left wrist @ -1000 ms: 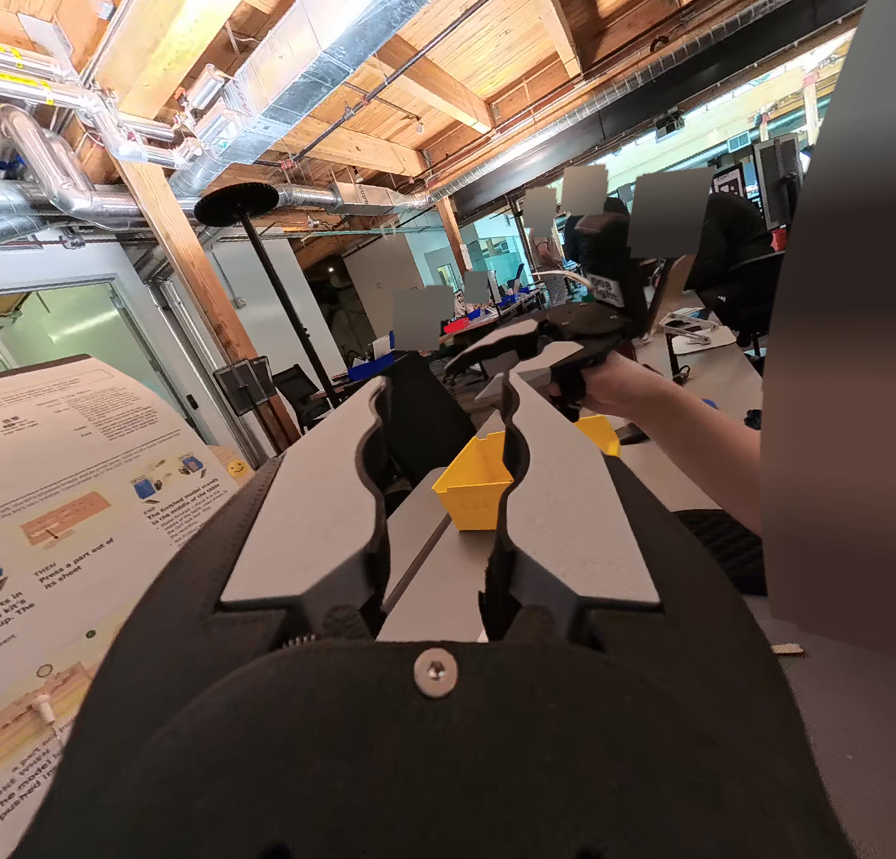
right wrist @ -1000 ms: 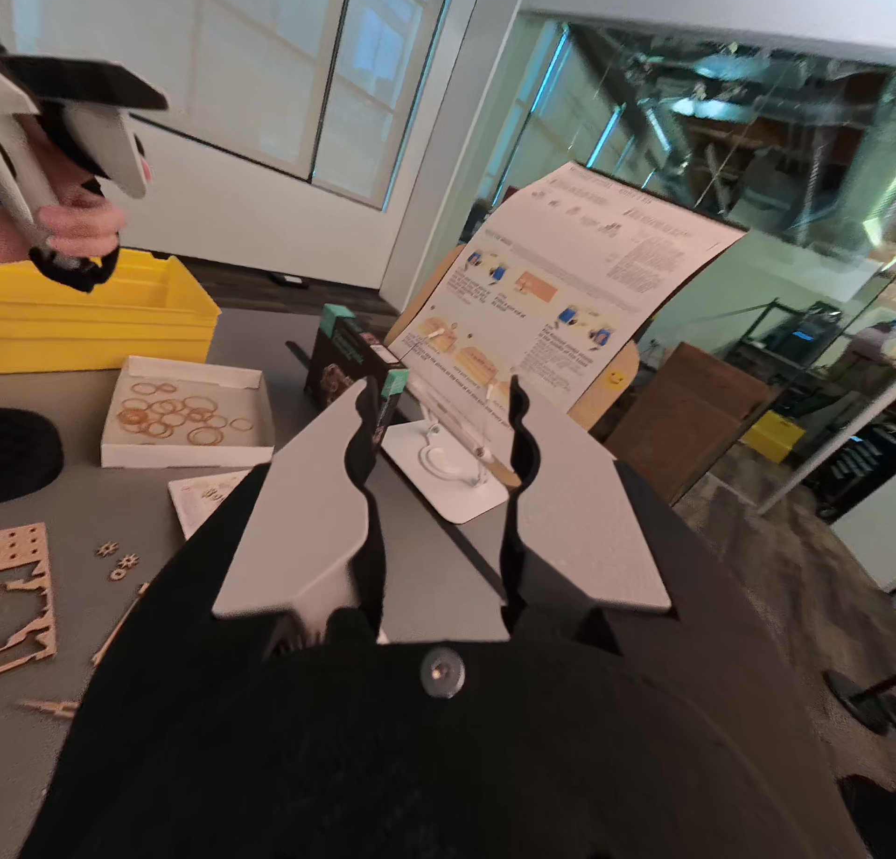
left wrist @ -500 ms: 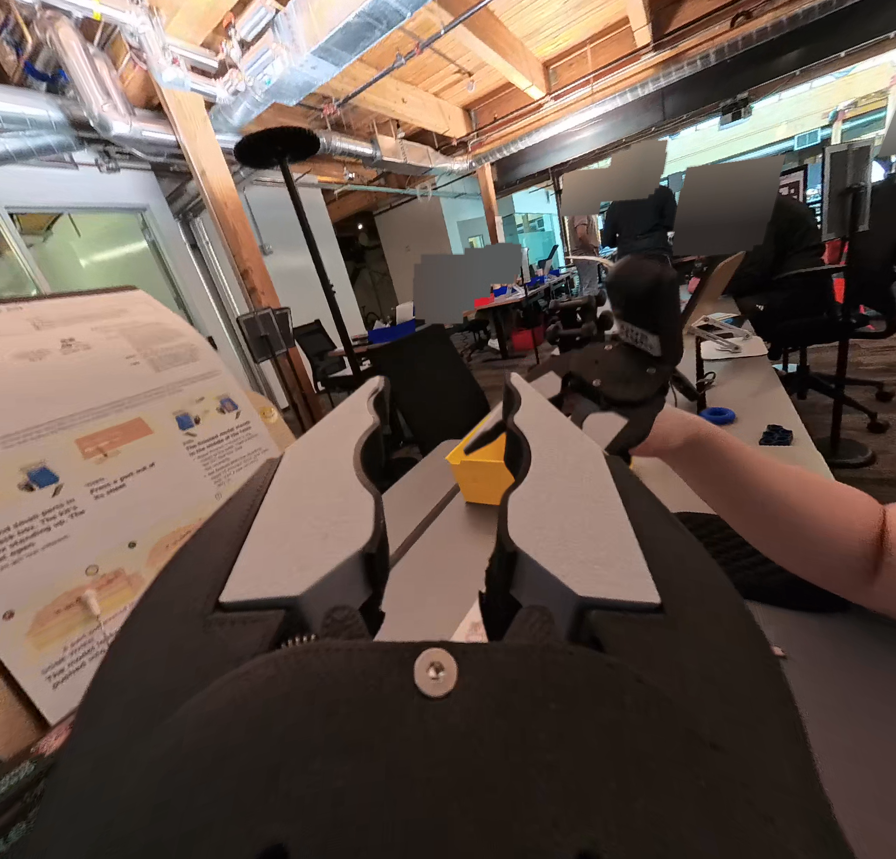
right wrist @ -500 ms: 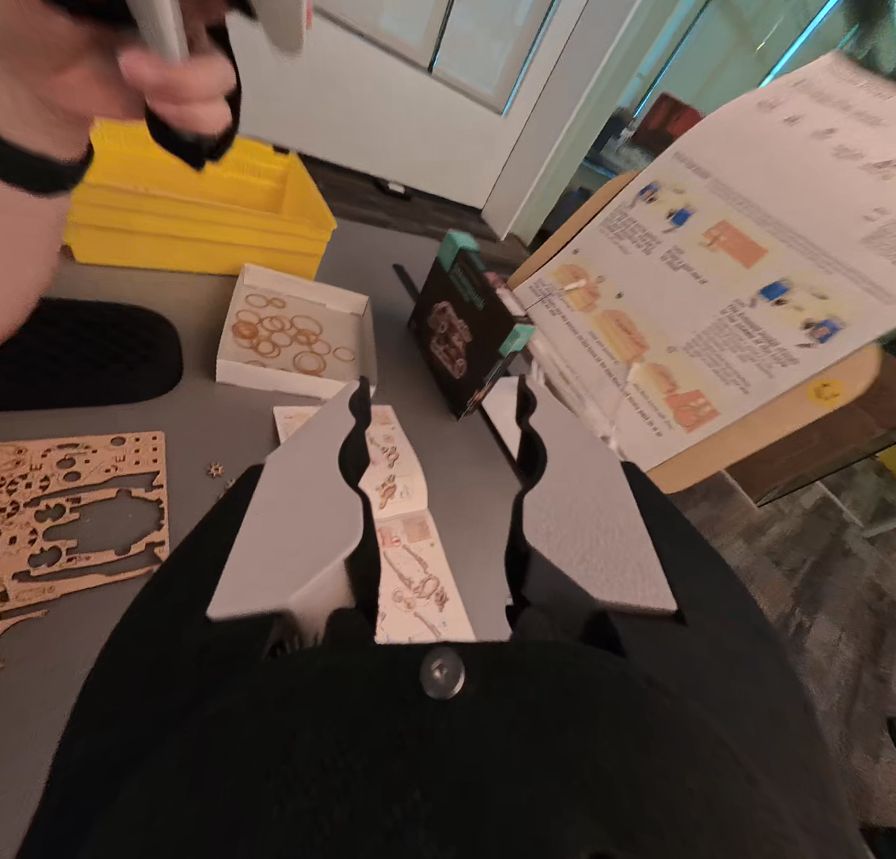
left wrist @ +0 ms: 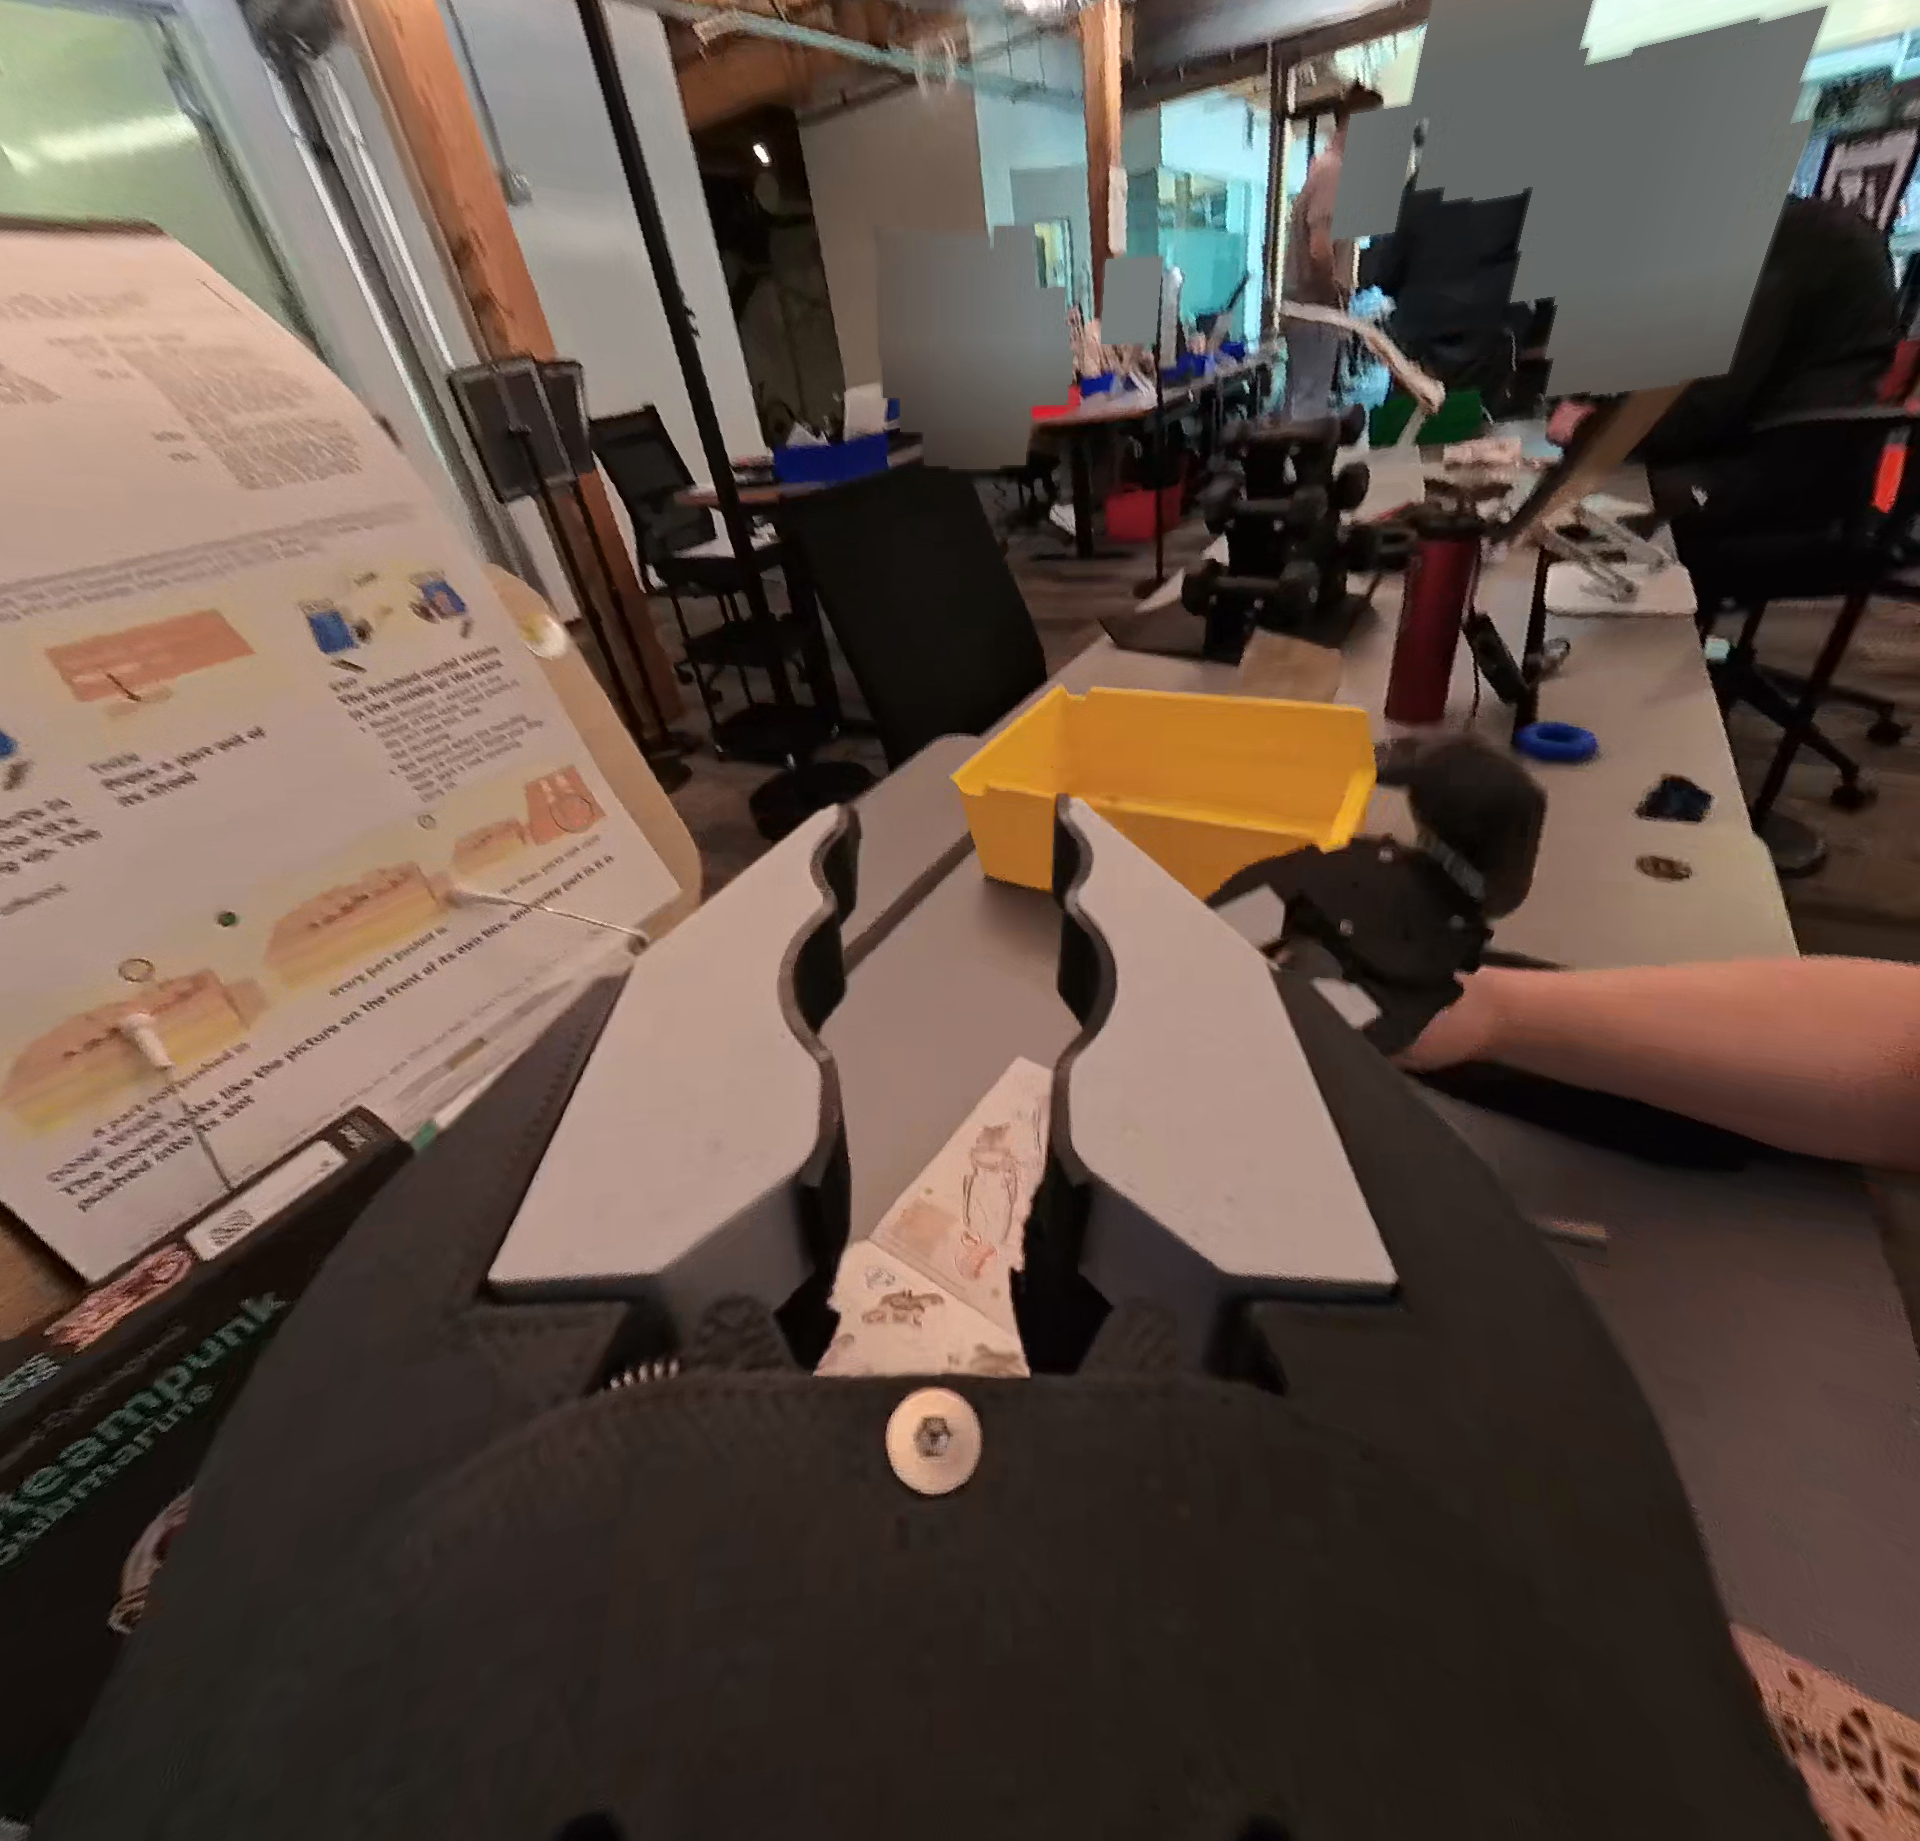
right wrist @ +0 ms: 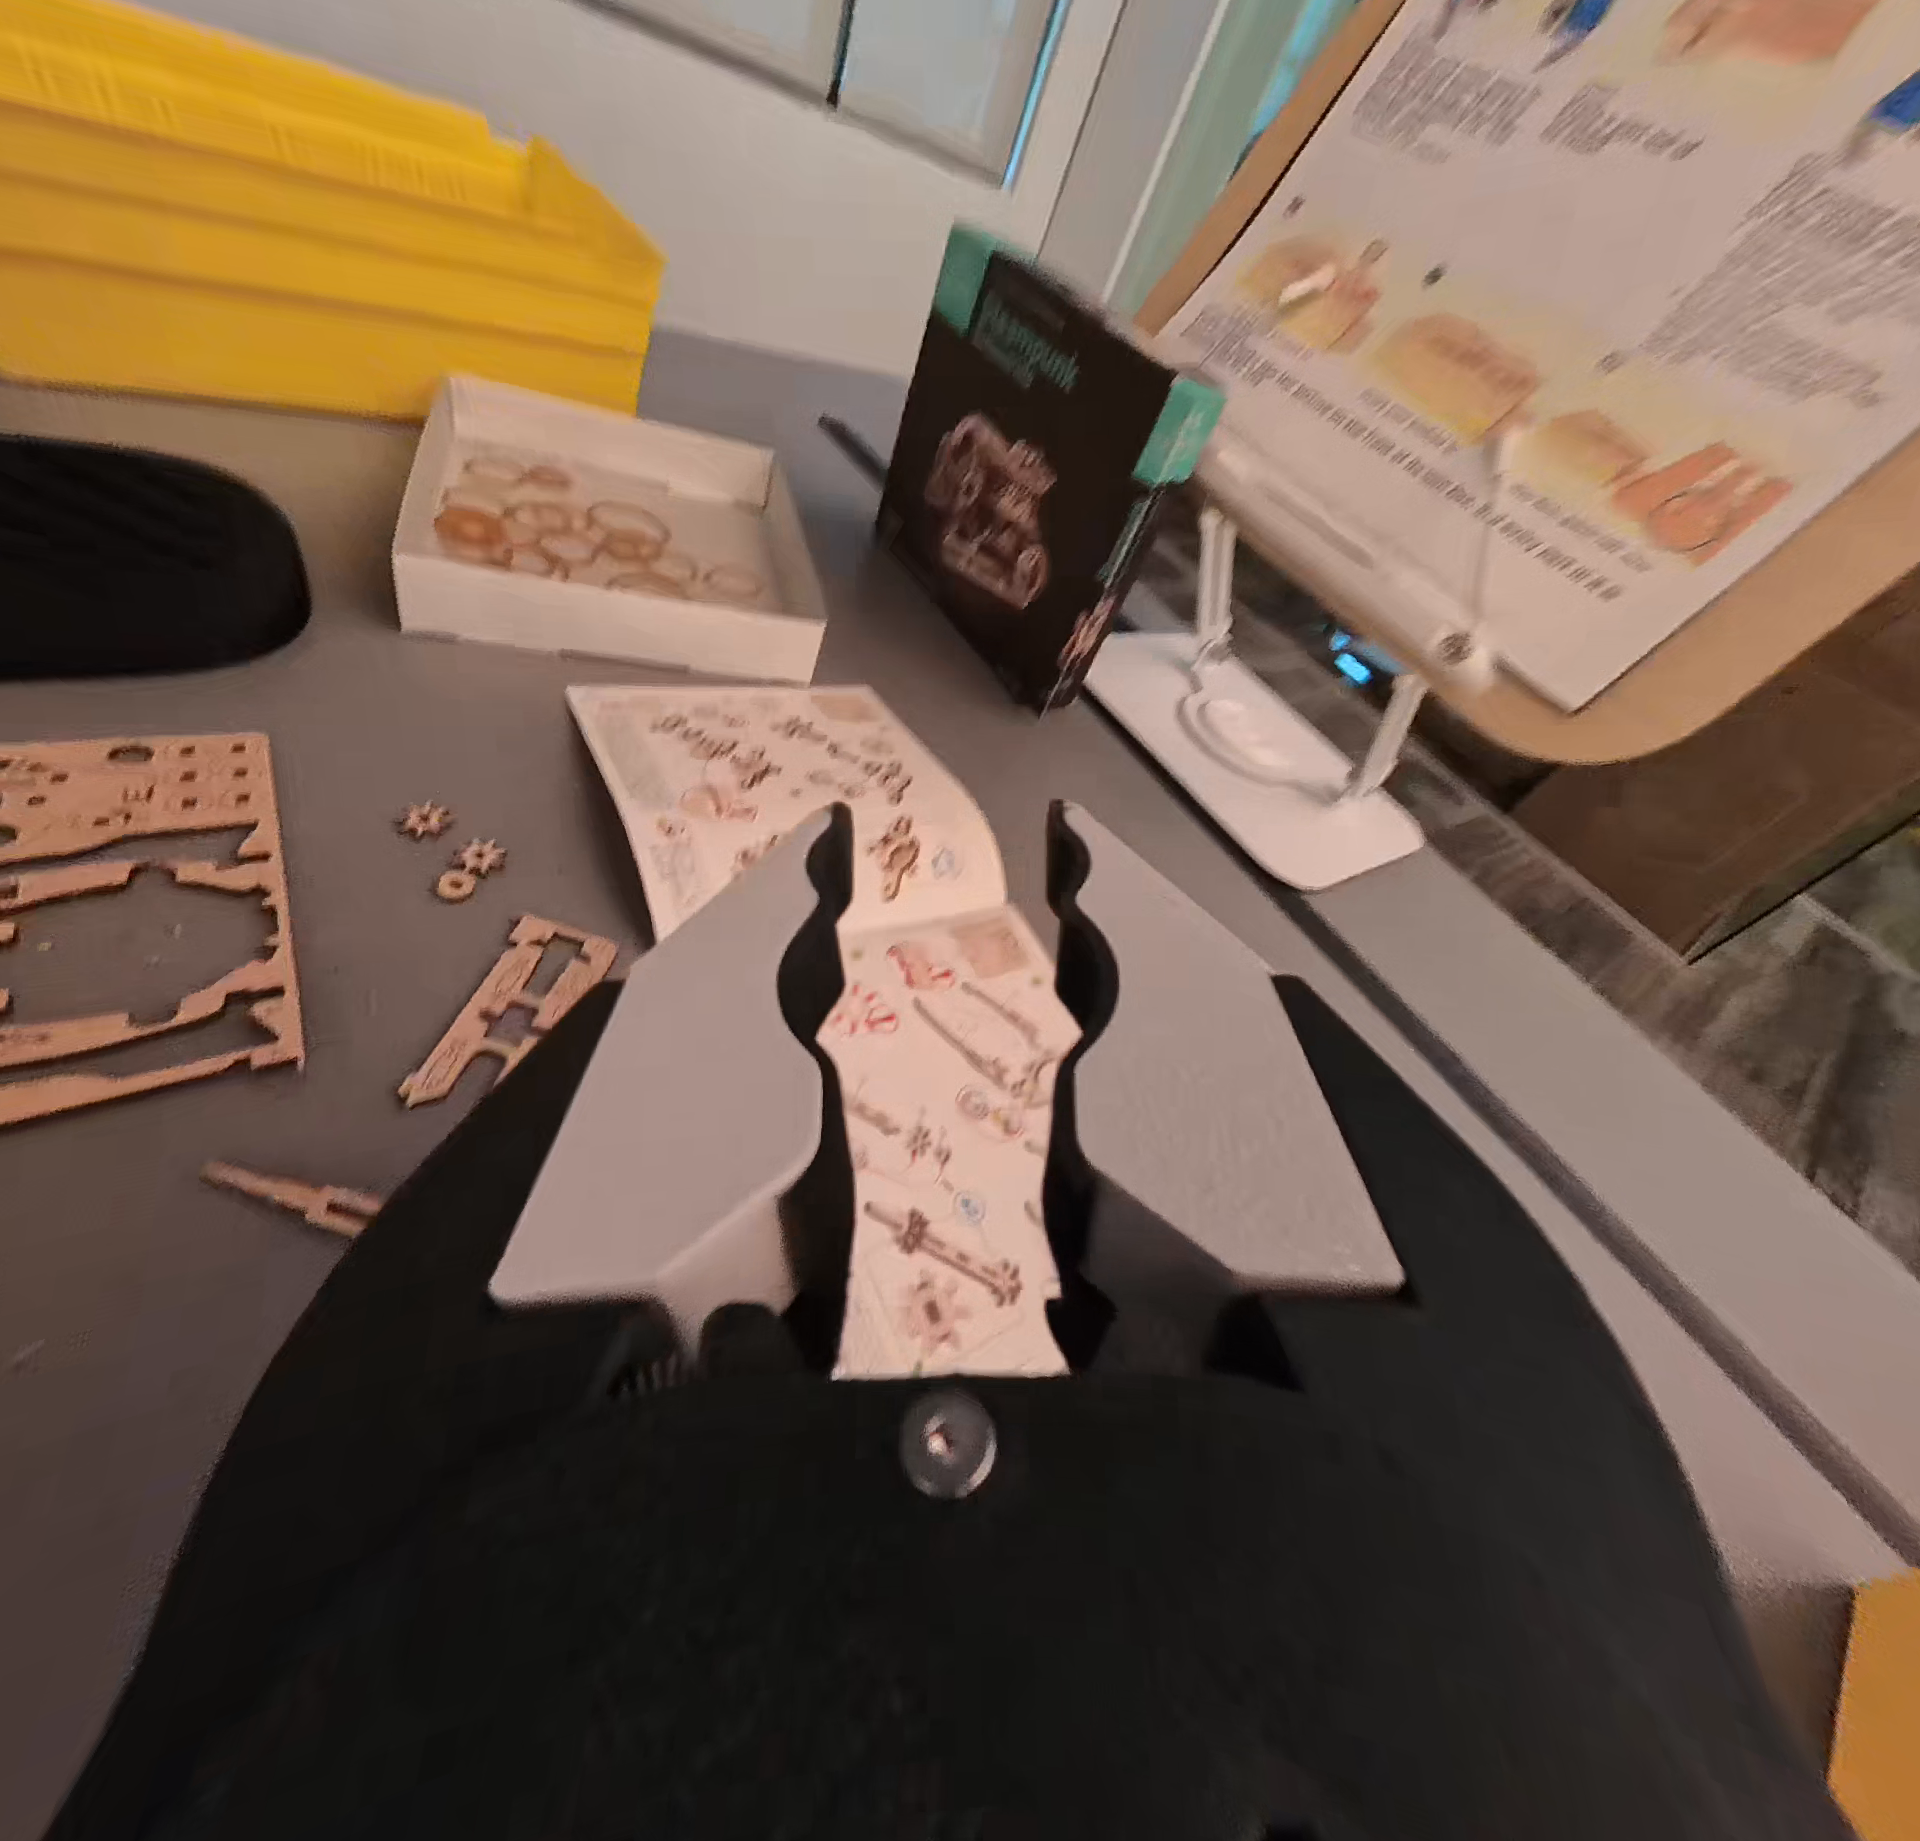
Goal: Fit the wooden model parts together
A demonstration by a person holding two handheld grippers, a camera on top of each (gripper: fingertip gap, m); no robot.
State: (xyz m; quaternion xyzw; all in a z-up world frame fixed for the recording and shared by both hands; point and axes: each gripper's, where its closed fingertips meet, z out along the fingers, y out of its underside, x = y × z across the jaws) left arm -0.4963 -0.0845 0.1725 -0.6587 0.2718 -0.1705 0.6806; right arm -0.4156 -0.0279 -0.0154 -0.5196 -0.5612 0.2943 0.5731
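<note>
Laser-cut plywood is the working material: a punched-out wooden sheet (right wrist: 135,918), a loose slotted wooden part (right wrist: 509,1007), a thin wooden strip (right wrist: 296,1201) and three small gears (right wrist: 457,846) lie flat on the grey table (right wrist: 447,711), to the left of the right gripper (right wrist: 948,825). Compared with the views of one second ago, both wrist cameras have pitched downward. The left view showed mainly ceiling beams and ducting; it now shows the tabletop, the yellow bin (left wrist: 1164,783) and a strip of the instruction booklet (left wrist: 971,1220) between its own fingers. The right view pointed at the upright instruction board (right wrist: 1558,316); it now looks onto the booklet (right wrist: 790,783), with the white tray of rings (right wrist: 603,534) and the dark kit box (right wrist: 1023,482) beyond. The right gripper's jaws stand apart and hold nothing. The left gripper (left wrist: 954,825) likewise has its jaws apart and empty. In the left view the right gripper (left wrist: 1382,918) appears low near the table, just in front of the bin. Assessment: the grippers have been lowered from a raised posture to the work area; no wooden part is yet grasped, so assembly has not begun and a first pick is the likely next step.
</note>
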